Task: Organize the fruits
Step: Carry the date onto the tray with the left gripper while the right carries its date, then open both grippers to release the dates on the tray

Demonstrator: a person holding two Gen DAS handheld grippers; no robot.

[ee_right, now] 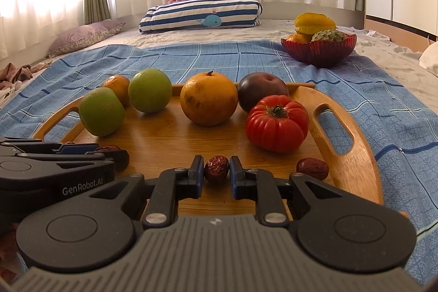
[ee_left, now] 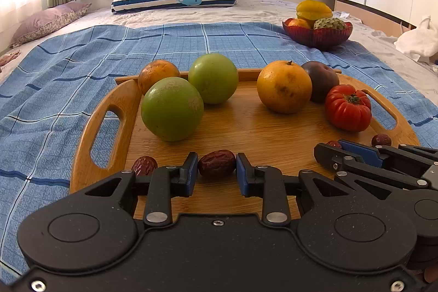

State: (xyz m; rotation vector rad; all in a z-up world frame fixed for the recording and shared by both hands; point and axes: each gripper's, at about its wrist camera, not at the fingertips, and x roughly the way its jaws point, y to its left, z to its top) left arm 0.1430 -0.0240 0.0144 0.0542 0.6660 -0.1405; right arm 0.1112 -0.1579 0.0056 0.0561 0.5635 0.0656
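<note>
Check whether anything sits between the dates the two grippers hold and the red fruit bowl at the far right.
Partly. The left gripper and right gripper each pinch a red date at the tray's near edge. The ribbed tomato, dark plum and large orange stand toward the red bowl; lifting over them looks workable.

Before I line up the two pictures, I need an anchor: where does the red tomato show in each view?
Left wrist view: the tomato sits right of centre, near the tray's right handle.
Right wrist view: the tomato sits just right of centre, ahead of the gripper.
Shared landmark: the big orange lies just left of it in both.
</note>
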